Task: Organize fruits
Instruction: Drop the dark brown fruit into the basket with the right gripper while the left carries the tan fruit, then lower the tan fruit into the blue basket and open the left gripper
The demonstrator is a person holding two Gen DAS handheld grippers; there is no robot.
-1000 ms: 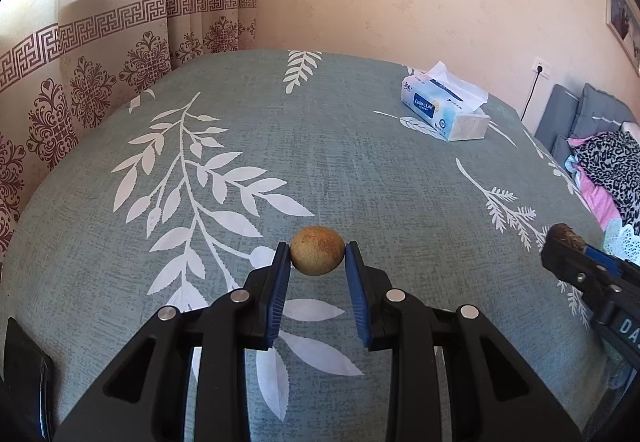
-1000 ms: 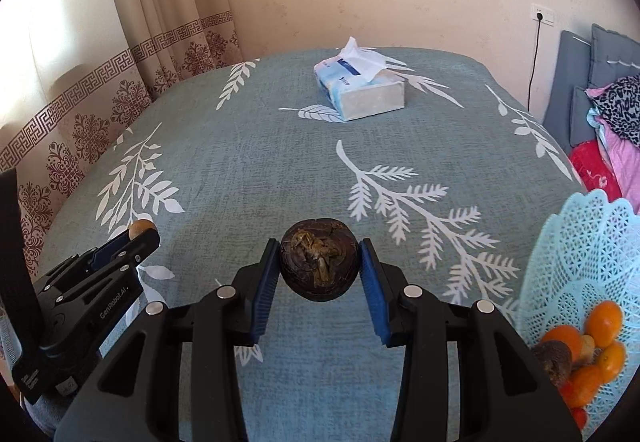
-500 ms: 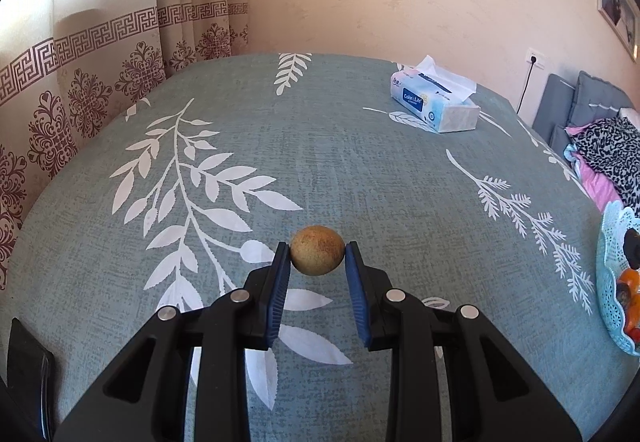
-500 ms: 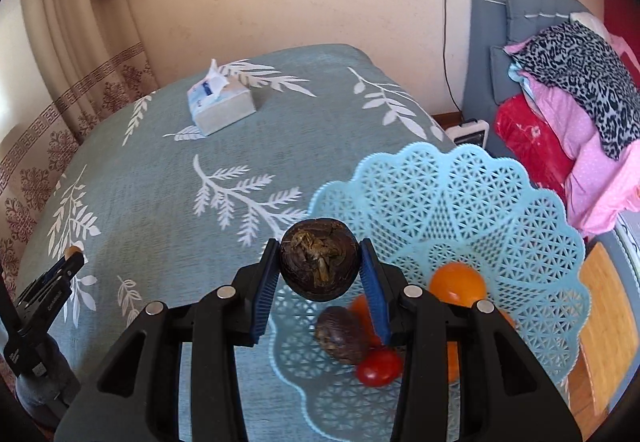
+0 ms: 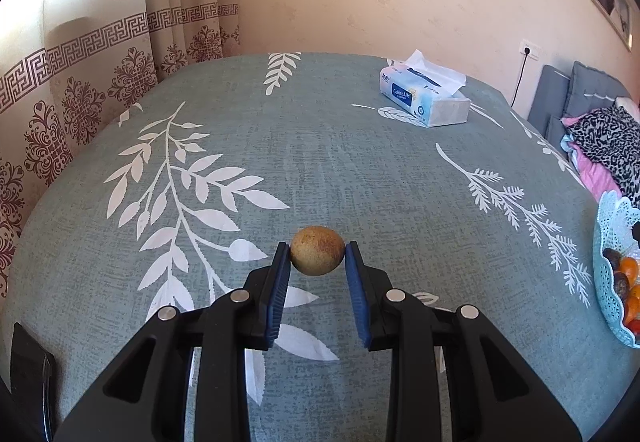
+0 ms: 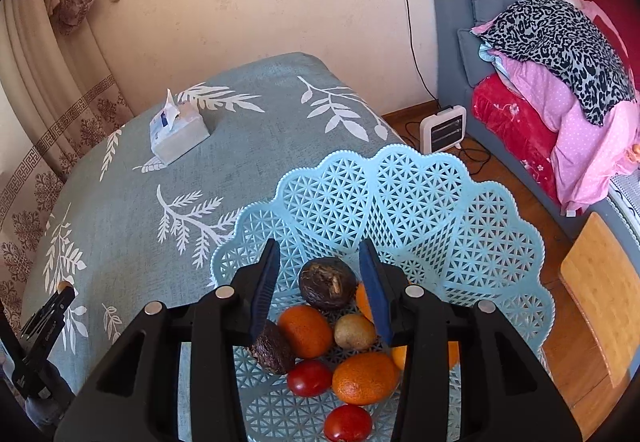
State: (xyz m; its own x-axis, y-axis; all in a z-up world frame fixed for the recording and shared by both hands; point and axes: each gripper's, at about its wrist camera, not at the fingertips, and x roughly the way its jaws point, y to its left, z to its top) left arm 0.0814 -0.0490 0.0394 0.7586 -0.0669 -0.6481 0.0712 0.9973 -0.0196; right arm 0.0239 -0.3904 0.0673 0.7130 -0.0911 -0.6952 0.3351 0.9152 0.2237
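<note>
Basket [image 6: 460, 226] holds oranges [image 6: 366, 378], tomatoes [image 6: 309, 378], dark fruits [image 6: 327, 283].

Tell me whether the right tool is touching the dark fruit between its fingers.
Apart: the right wrist view shows basket mesh between the right tool and dark fruit on both sides.

Pale-blue lattice basket [image 6: 420, 210], orange fruit [image 6: 306, 330]

Left view looks down across the bed [image 5: 360, 170]; right view hangs close over the basket [image 6: 420, 210] (both probably share the tissue box [image 5: 424, 98]).
</note>
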